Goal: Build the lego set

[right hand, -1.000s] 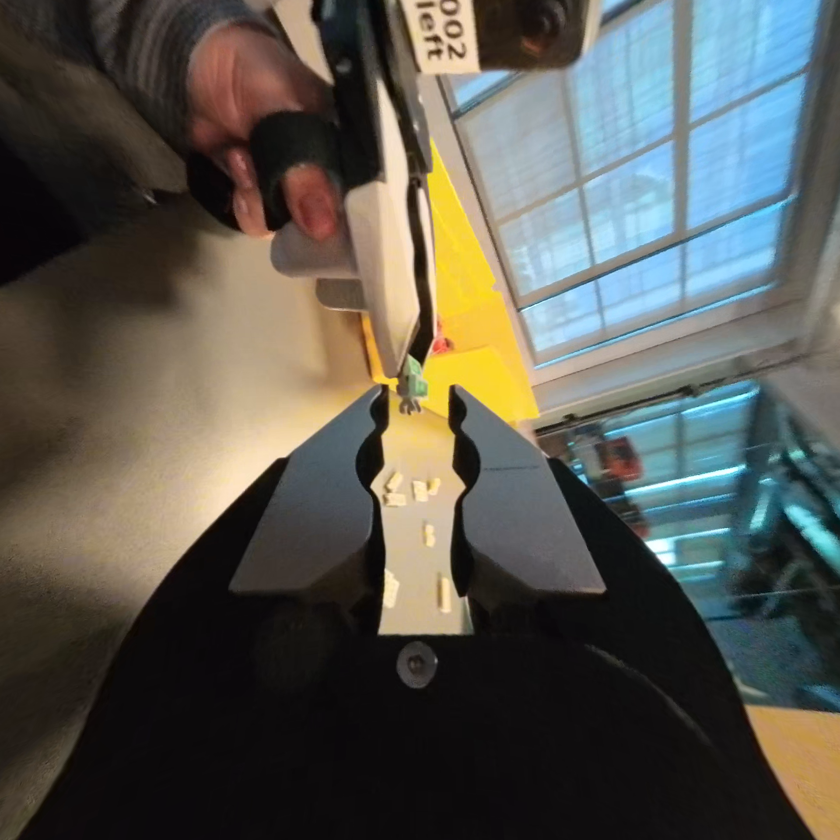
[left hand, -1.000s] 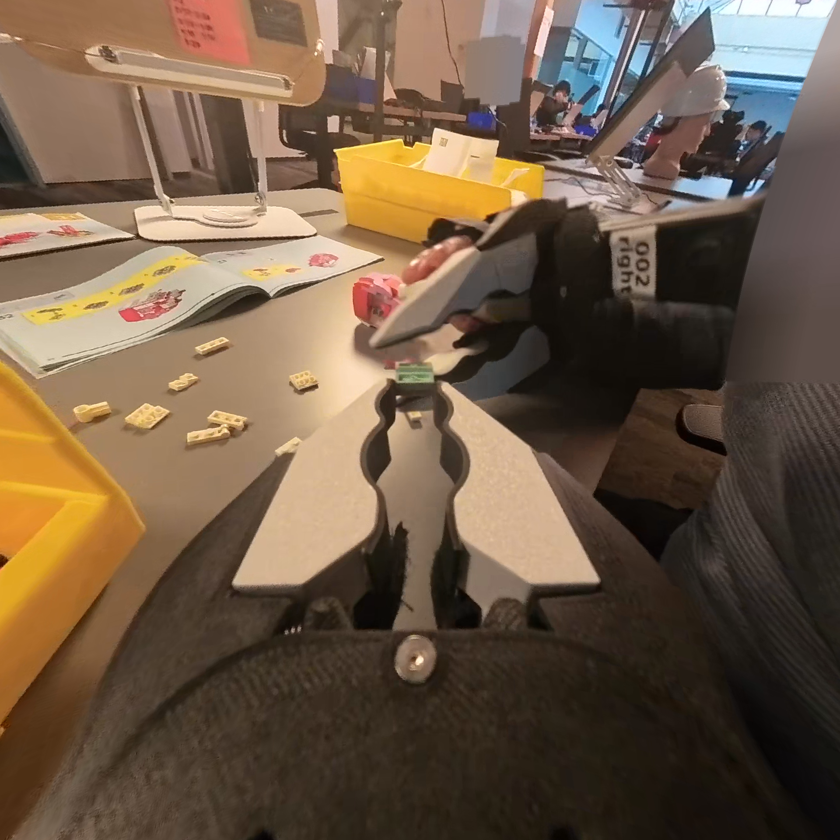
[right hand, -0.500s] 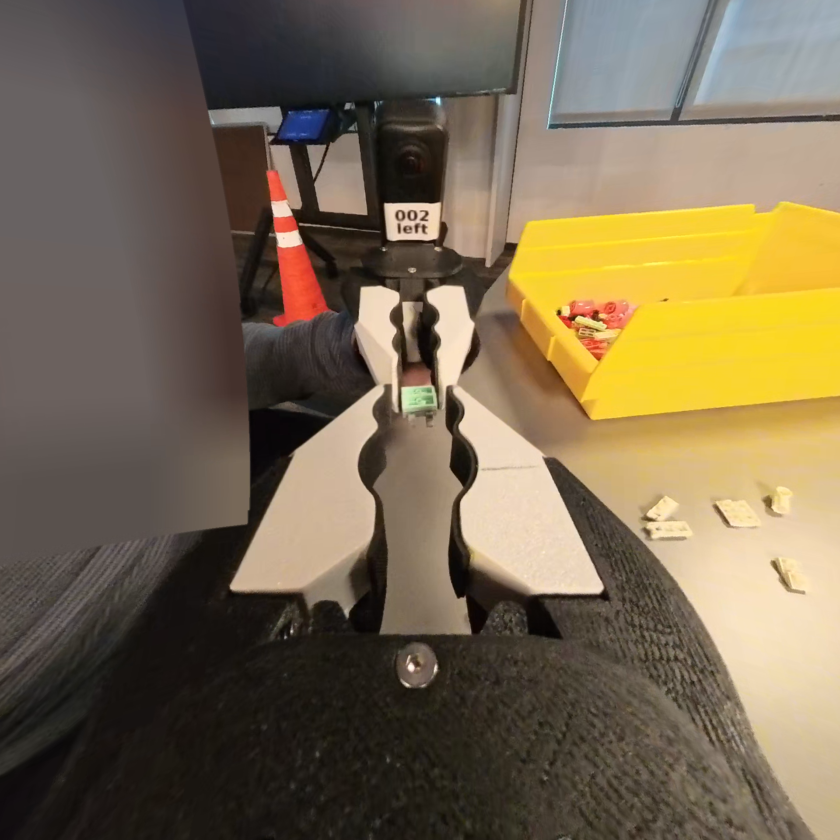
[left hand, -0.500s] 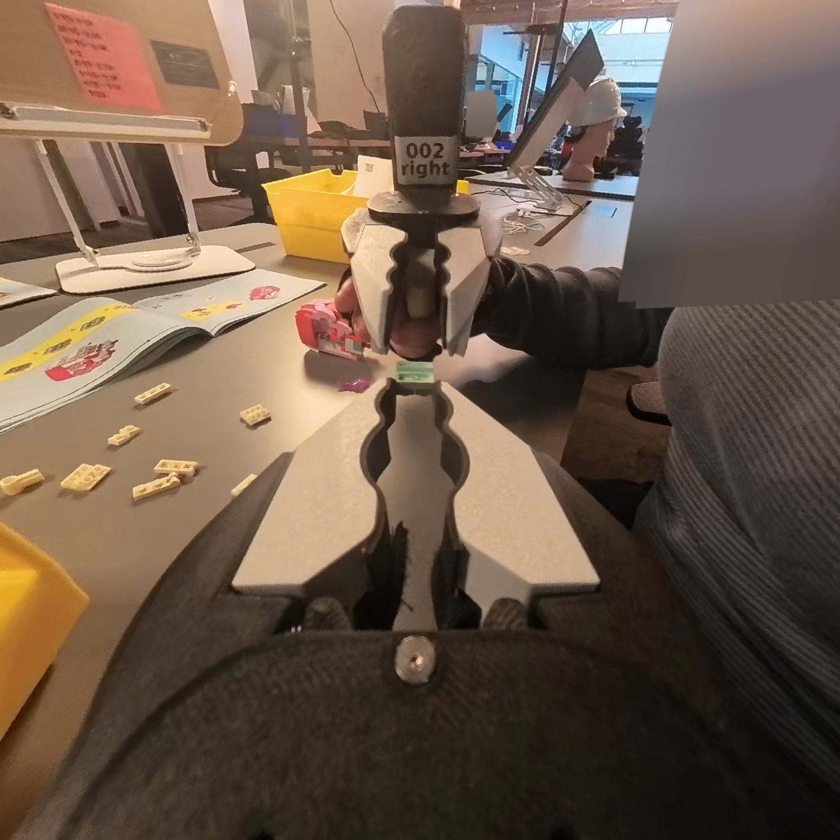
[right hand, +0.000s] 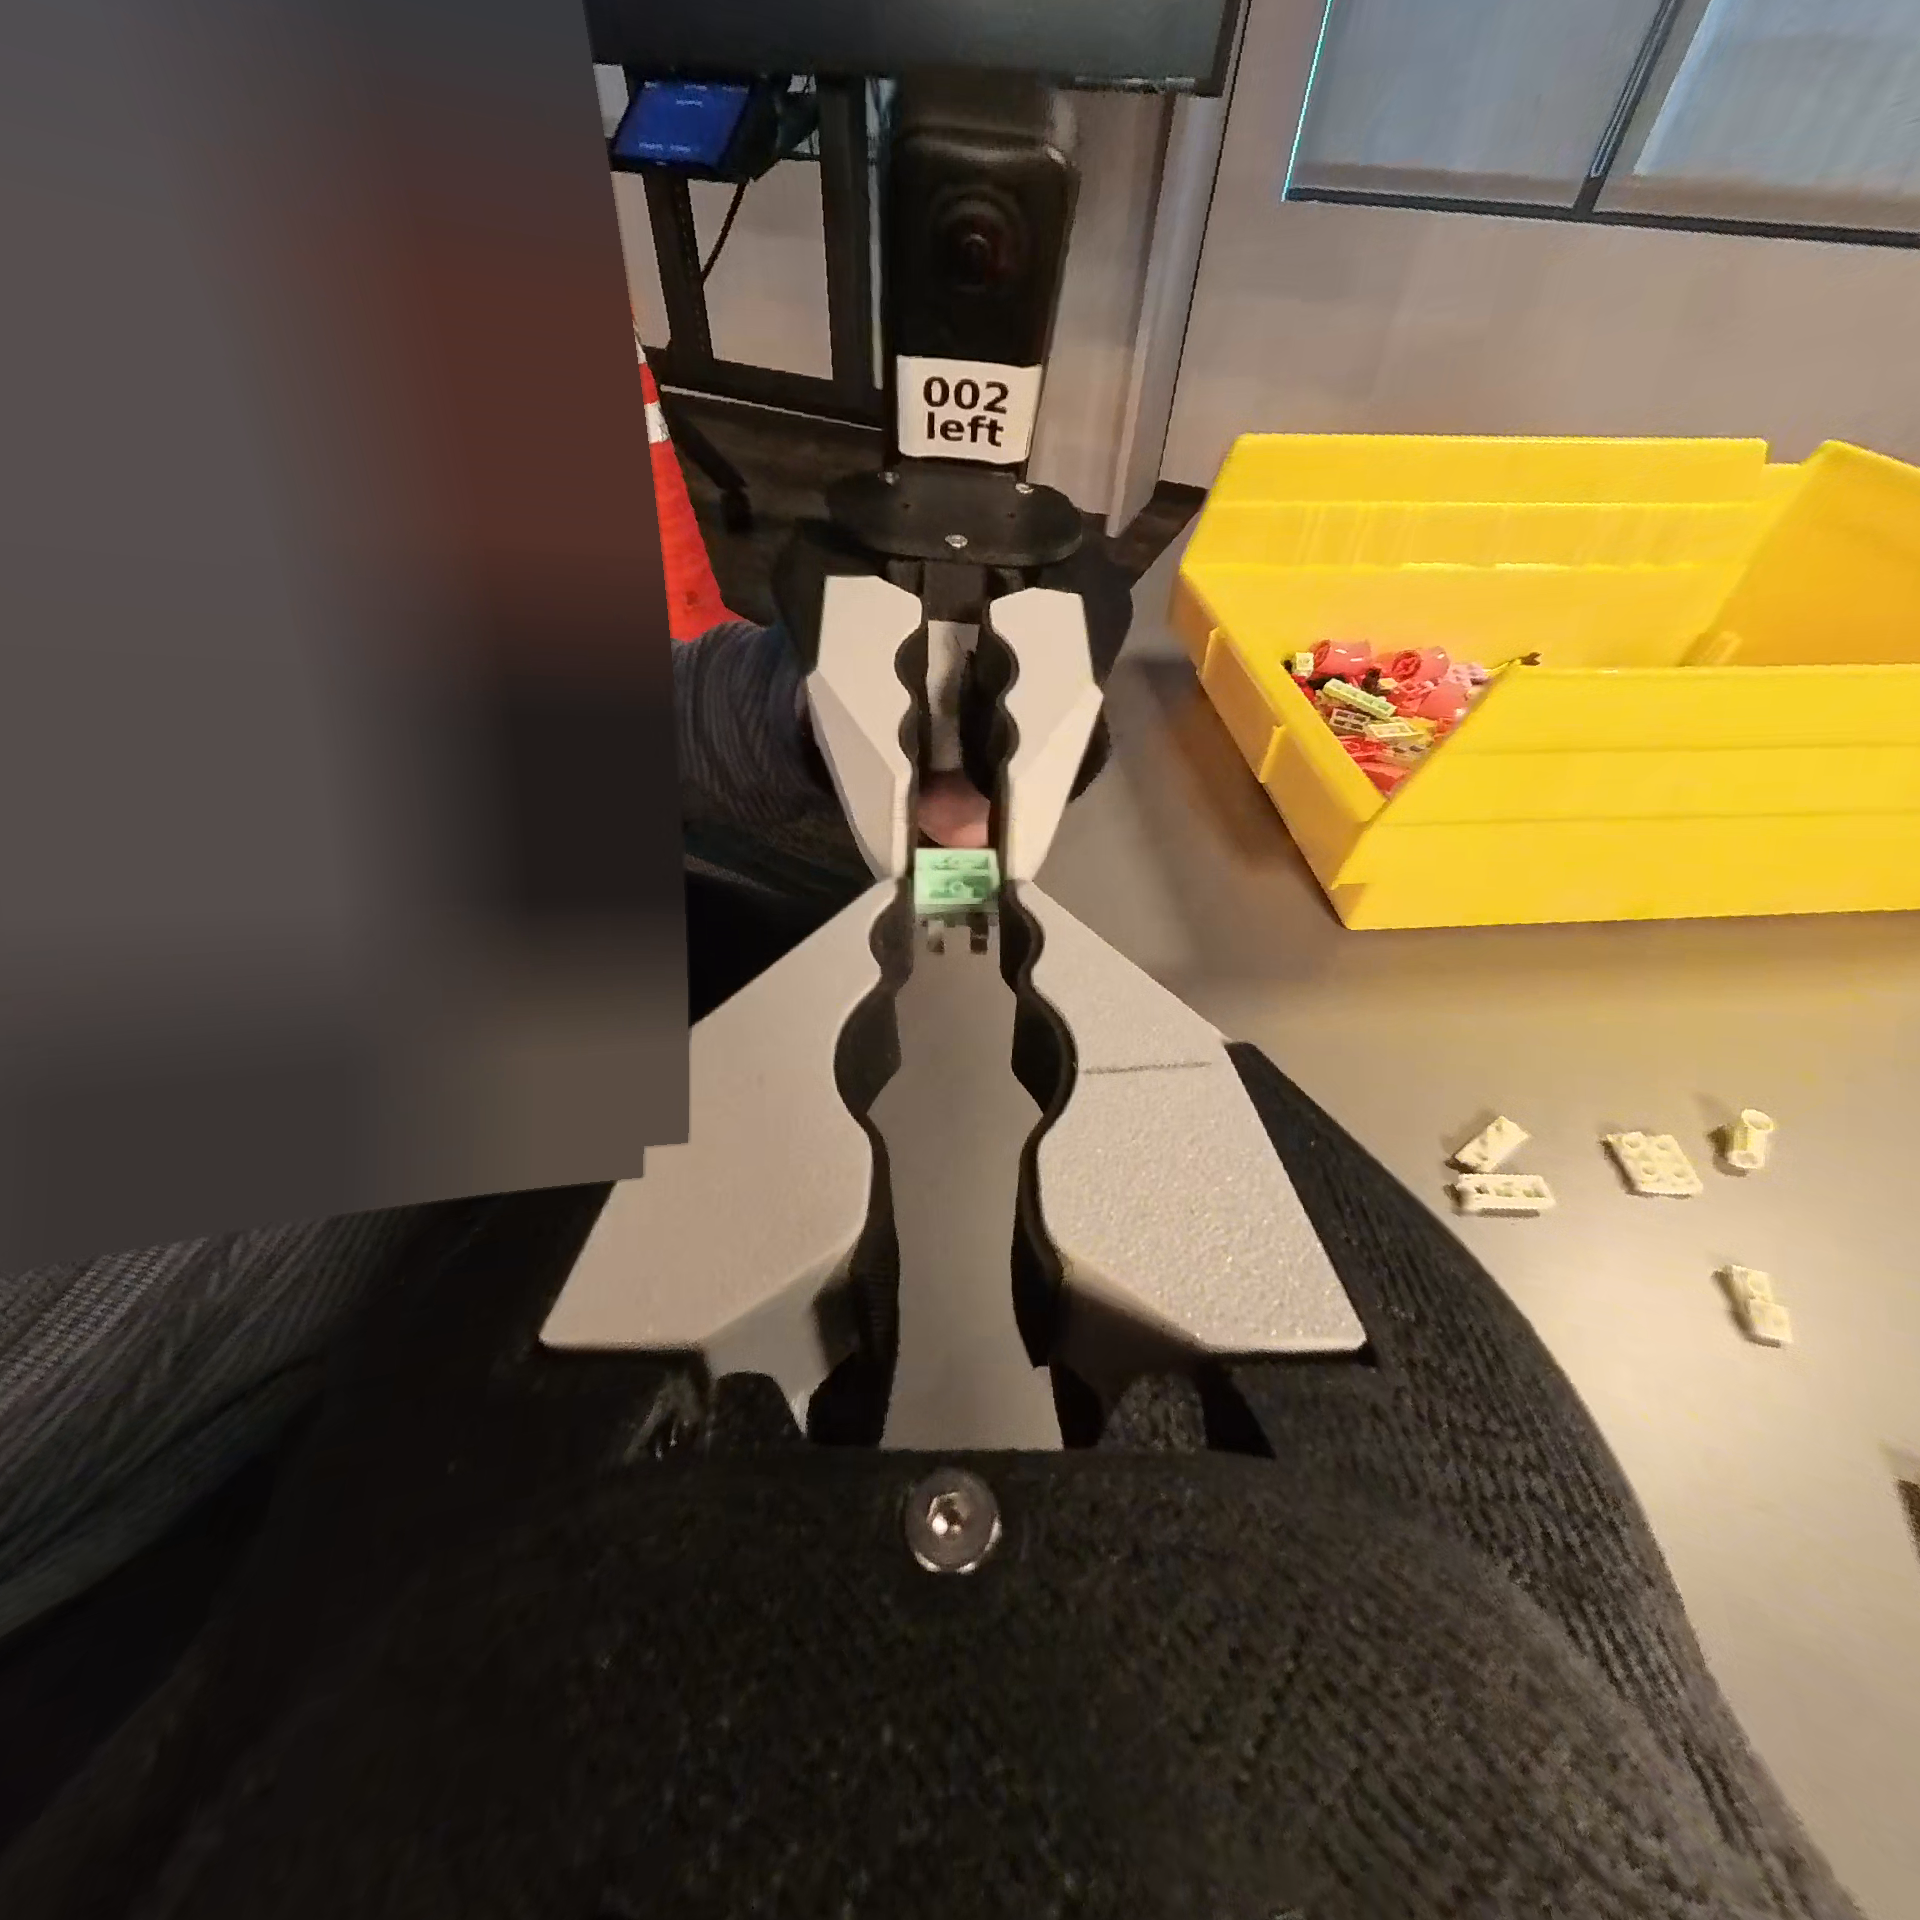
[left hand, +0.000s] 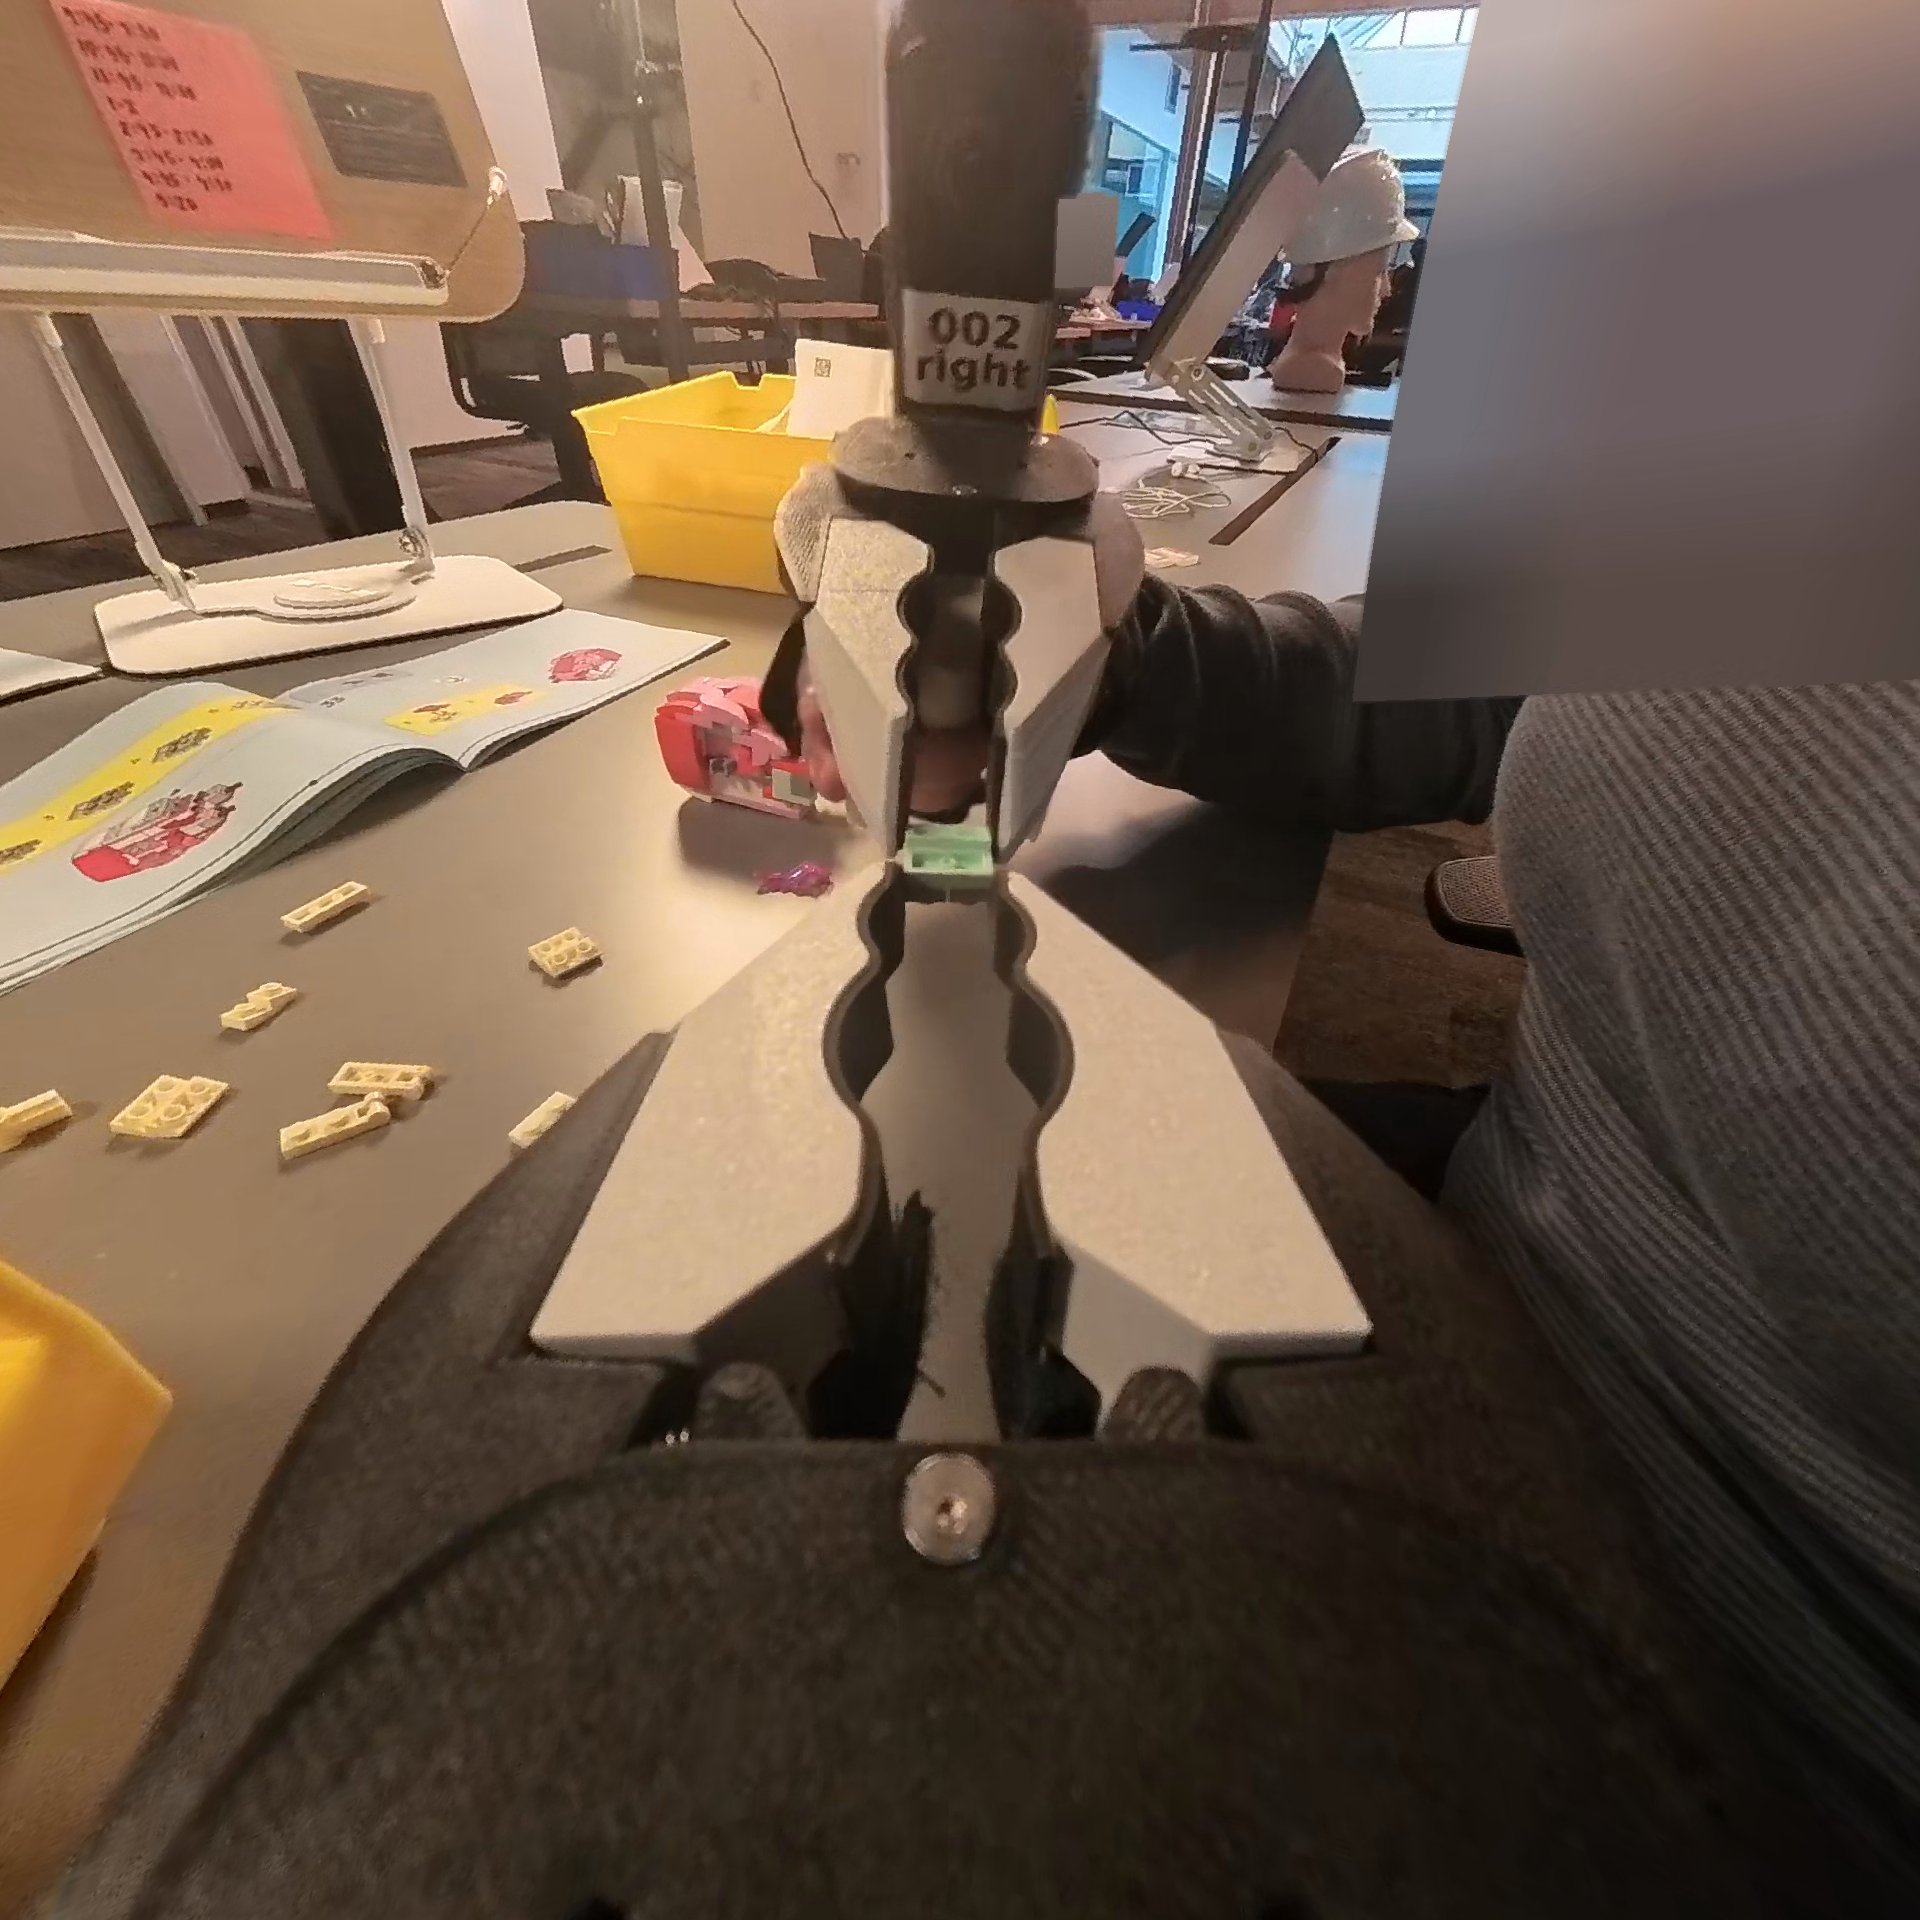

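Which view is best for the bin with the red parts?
The right wrist view: the yellow bin sits whole on the table, its red and pink parts visible inside. The left wrist view shows only a yellow corner at its left edge, contents unseen; whether that is the same bin cannot be told.

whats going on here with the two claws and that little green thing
A person holds a claw in each hand, and the two meet tip to tip over a dark table. Both the left claw and the right claw are closed on the same small green brick, each gripping it from opposite ends. Nearby lie loose cream plates, an open instruction booklet, a pink and red brick model and a yellow bin of bricks.
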Motion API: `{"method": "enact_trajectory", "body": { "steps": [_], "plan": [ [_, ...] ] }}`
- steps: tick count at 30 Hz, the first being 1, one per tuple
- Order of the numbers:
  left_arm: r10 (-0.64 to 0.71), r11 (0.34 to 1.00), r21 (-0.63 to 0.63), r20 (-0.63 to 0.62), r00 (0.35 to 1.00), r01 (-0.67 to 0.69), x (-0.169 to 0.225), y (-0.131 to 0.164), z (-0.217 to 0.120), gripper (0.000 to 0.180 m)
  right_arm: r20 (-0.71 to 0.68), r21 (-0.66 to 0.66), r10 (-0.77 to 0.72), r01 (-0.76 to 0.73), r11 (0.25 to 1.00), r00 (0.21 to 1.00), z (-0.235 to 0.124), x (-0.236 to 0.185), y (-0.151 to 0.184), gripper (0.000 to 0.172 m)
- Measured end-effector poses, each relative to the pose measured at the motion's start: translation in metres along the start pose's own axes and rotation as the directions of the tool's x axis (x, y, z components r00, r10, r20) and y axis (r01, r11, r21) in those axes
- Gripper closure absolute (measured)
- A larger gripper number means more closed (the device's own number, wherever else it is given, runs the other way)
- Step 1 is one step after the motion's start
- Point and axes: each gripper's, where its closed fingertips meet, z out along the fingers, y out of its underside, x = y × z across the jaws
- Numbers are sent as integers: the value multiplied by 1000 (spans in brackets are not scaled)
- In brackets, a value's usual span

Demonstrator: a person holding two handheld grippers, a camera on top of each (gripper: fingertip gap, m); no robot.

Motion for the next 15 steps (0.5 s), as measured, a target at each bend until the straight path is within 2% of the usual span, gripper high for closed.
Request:
{"method": "enact_trajectory", "body": {
  "steps": [7,15],
  "plan": [
    [0,999,-47,76,997,4,-9,6,3,165,-118,-108,-229,217,970,966,-2,8,6,157],
    [50,994,-94,1,999,-50,4,12,8,165,22,-113,-59,61,992,998,-4,-6,13,157]
  ]
}}
